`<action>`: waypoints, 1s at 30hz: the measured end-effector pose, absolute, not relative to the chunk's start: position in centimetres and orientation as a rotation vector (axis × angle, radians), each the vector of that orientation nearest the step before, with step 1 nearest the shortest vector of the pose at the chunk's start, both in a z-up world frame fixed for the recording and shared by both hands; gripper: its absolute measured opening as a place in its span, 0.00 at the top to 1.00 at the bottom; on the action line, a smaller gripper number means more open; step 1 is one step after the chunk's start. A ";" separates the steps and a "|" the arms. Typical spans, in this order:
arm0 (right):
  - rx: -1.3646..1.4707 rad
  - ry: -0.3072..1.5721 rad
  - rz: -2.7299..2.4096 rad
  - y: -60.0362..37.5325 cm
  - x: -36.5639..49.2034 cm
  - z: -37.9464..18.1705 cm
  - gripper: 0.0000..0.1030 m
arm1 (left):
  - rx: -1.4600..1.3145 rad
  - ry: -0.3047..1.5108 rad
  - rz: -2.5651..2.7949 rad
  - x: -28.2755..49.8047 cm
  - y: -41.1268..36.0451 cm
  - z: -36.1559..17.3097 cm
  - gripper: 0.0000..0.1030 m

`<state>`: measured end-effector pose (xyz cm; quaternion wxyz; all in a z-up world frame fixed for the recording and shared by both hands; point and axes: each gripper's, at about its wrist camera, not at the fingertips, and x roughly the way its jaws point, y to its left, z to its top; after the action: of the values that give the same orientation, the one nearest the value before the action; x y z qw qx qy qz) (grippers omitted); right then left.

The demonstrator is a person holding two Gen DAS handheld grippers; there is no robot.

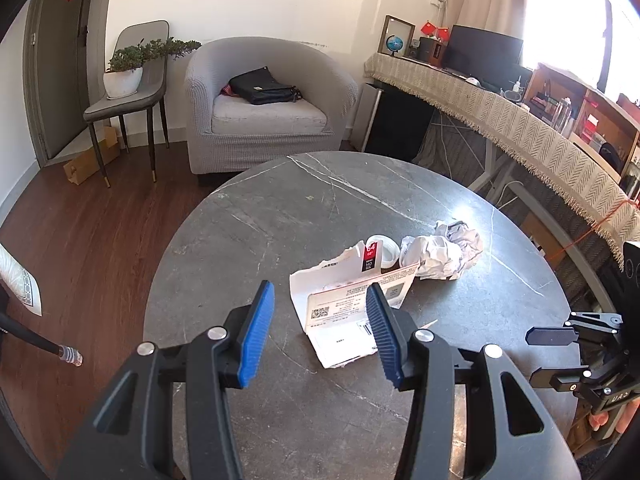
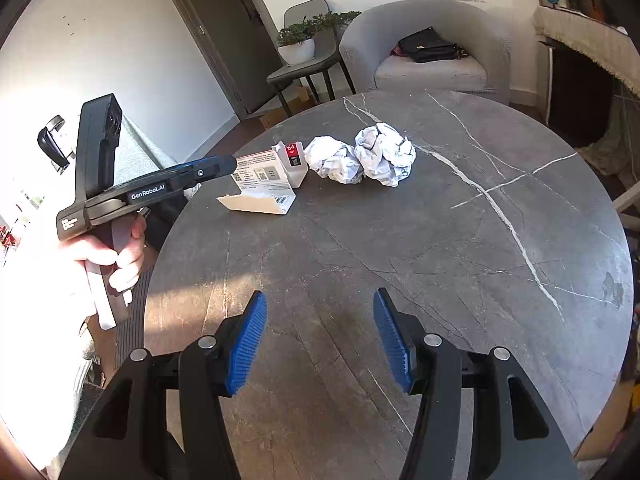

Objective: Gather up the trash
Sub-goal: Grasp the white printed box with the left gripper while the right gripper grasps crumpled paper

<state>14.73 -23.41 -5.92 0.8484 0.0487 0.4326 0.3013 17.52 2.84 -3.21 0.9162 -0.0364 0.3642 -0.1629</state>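
Note:
On the round dark marble table (image 1: 276, 216) lies a torn white cardboard package (image 1: 340, 320) with printed labels and a red-and-black tag. Two crumpled white paper balls (image 1: 436, 258) rest just behind it, touching each other. My left gripper (image 1: 320, 286) hovers open over the near end of the package, and its right finger overlaps the cardboard in the picture. From the right wrist view, the left gripper (image 2: 230, 165) points at the package (image 2: 262, 192) from the left, with the paper balls (image 2: 384, 154) to its right. My right gripper (image 2: 320, 294) stands open above bare tabletop, well short of the trash.
A grey armchair (image 1: 264, 104) with a black bag stands beyond the table. Left of it, a chair holds a potted plant (image 1: 124, 76). A long cloth-covered desk (image 1: 520, 120) runs along the right. A person's hand (image 2: 116, 256) grips the left tool's handle.

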 end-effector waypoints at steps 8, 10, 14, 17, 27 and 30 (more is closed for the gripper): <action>0.140 0.913 0.618 -24.7 15.3 -5.6 0.45 | -0.058 0.785 -0.415 18.3 1.5 -4.2 0.55; 0.149 0.908 0.618 -24.8 15.5 -5.2 0.45 | -0.055 0.799 -0.433 18.4 1.3 -4.6 0.61; 0.141 0.899 0.617 -24.4 16.6 -4.3 0.45 | -0.061 0.818 -0.463 18.3 1.0 -4.9 0.65; 0.107 0.896 0.627 -23.5 17.9 -3.8 0.50 | -0.056 0.814 -0.512 18.0 0.5 -4.7 0.68; -0.036 0.866 0.661 -19.9 21.0 -2.4 0.56 | -0.052 0.816 -0.594 17.3 -1.7 -4.4 0.95; -0.130 0.852 0.662 -18.8 21.2 -1.9 0.57 | -0.061 0.823 -0.603 17.2 -2.0 -4.5 0.98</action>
<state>21.21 -18.80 -1.94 0.8558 -0.0619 0.4055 0.3151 17.23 -1.97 -4.52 0.8722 -0.0291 0.3937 -0.2887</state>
